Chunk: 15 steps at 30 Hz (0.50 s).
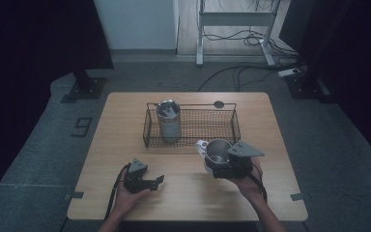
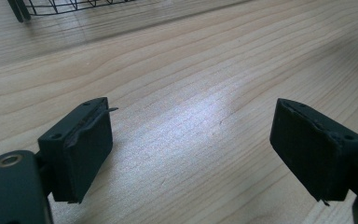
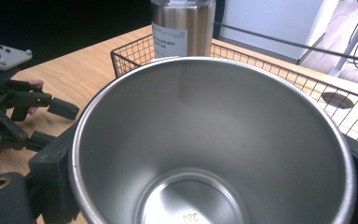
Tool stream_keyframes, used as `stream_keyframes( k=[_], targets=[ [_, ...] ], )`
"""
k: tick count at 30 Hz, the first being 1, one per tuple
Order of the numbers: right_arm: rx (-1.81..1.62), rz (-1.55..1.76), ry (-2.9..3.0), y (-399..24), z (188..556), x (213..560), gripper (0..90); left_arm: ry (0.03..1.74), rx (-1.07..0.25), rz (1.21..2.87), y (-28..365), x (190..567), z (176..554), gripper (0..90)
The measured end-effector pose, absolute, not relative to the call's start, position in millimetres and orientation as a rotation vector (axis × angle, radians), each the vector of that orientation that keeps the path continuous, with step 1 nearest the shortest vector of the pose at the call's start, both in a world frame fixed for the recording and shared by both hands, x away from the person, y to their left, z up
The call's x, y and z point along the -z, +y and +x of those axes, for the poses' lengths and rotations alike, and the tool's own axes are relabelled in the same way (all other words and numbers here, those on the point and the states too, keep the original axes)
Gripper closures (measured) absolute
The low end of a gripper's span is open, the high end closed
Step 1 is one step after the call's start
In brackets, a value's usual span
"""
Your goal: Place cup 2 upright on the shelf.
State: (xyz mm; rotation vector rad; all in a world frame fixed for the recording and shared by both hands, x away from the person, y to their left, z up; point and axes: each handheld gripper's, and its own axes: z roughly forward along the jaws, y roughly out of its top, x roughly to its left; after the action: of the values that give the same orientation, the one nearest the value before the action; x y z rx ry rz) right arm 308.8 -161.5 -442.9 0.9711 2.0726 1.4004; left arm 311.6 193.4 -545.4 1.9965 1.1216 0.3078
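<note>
One steel cup [image 1: 217,153] sits pinched in the right gripper [image 1: 216,169] at lower centre, left gripper [image 2: 191,149] spread empty, and it could clip the wire basket [image 1: 191,126] rim going in.

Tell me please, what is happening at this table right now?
A person holds a claw in each hand at a wooden table. The right claw grips an open steel cup, its mouth facing that claw's camera, in front of a wire basket. Another steel tumbler stands upright at the basket's left end. The left claw is open and holds nothing, near the table's front edge.
</note>
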Motion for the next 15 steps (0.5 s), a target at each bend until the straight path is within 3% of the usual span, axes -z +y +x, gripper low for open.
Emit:
stream_keyframes(
  k=[15],
  targets=[
    [-1.415,0.967,2.043,-164.2,320.1,421.9,6.6,1.126,-0.315,2.001,192.6,545.4,311.3,13.8]
  ],
)
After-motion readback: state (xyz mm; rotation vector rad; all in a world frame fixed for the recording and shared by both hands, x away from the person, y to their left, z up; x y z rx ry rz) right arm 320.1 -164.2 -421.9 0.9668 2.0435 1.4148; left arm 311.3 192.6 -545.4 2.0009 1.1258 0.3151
